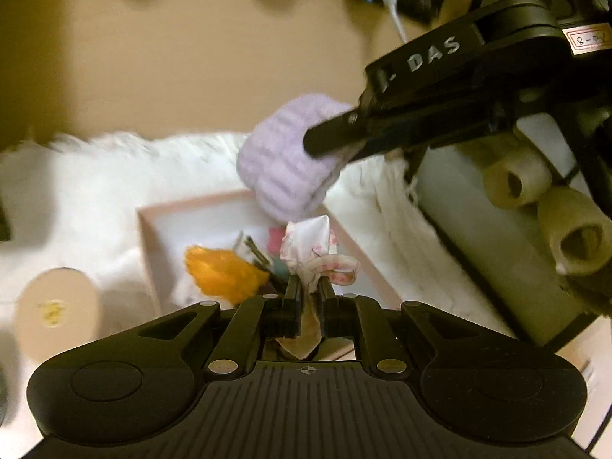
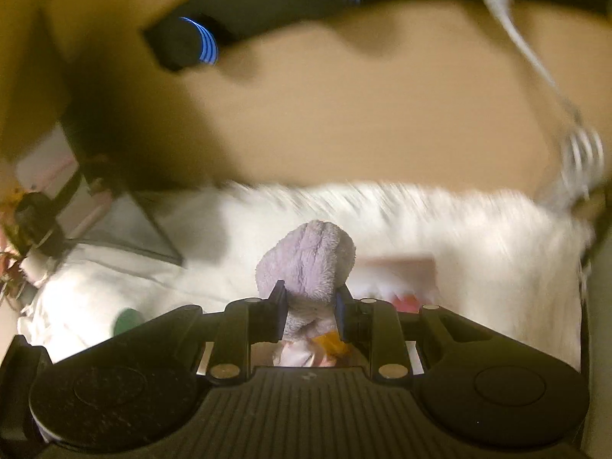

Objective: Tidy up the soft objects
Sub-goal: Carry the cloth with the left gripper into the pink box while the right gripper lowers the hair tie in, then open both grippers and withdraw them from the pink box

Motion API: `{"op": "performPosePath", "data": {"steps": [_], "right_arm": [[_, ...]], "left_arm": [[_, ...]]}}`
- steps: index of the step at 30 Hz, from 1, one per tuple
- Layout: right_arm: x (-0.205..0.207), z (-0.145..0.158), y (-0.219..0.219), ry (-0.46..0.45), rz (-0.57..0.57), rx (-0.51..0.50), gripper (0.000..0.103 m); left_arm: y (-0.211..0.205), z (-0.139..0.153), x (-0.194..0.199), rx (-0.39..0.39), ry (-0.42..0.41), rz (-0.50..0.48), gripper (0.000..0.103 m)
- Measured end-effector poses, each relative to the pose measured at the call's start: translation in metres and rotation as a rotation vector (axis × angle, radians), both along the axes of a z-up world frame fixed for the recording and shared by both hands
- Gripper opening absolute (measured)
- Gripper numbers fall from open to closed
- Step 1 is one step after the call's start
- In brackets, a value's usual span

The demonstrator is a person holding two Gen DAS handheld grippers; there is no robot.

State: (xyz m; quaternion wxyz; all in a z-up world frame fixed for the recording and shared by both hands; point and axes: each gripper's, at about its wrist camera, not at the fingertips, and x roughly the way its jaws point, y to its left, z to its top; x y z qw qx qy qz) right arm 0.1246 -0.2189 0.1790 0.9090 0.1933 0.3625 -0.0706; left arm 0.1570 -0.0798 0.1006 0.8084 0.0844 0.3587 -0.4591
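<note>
White fur rug (image 1: pixel 95 191) under pink tray (image 1: pixel 153 225), tan wall (image 1: pixel 191 69) behind.

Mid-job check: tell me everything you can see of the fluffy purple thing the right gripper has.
The purple band is a pale lilac, ribbed, terry-like plush loop, soft and bunched. The right gripper is shut on its end, holding it in the air above the pink box on the white fur rug. Nothing else visibly touches it; both views are blurred.

fluffy lilac band (image 1: pixel 283 160) raised above pink box (image 1: pixel 147 237), floral cloth (image 1: pixel 310 246) beneath.
</note>
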Motion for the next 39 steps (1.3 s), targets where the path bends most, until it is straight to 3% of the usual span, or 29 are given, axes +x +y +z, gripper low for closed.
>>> {"op": "performPosePath", "data": {"steps": [6, 10, 13, 17, 26, 33, 35, 39], "right_arm": [[0.022, -0.058, -0.023, 0.121, -0.048, 0.038, 0.024], [0.046, -0.089, -0.03, 0.191, -0.049, 0.057, 0.025], [0.058, -0.103, -0.031, 0.223, -0.046, 0.03, 0.025], [0.069, -0.11, -0.03, 0.23, -0.03, 0.034, 0.025], [0.081, -0.117, -0.027, 0.249, -0.016, 0.007, 0.025], [0.078, -0.118, -0.03, 0.252, -0.014, 0.019, 0.025], [0.077, -0.117, -0.03, 0.254, -0.014, 0.012, 0.025], [0.078, -0.115, -0.029, 0.261, 0.001, 0.0, 0.026]], "left_arm": [[-0.023, -0.042, 0.019, 0.122, 0.043, -0.002, 0.012], [-0.025, -0.052, 0.025, 0.113, 0.073, -0.02, 0.012], [-0.032, -0.065, 0.029, 0.156, 0.109, -0.031, 0.012], [-0.032, -0.076, 0.037, 0.131, 0.185, -0.012, 0.013], [-0.027, -0.068, 0.035, 0.106, 0.164, -0.006, 0.014], [-0.032, -0.073, 0.036, 0.159, 0.122, 0.016, 0.013], [-0.049, -0.08, 0.043, 0.175, 0.139, 0.019, 0.013], [-0.045, -0.081, 0.048, 0.129, 0.171, 0.025, 0.014]]}}
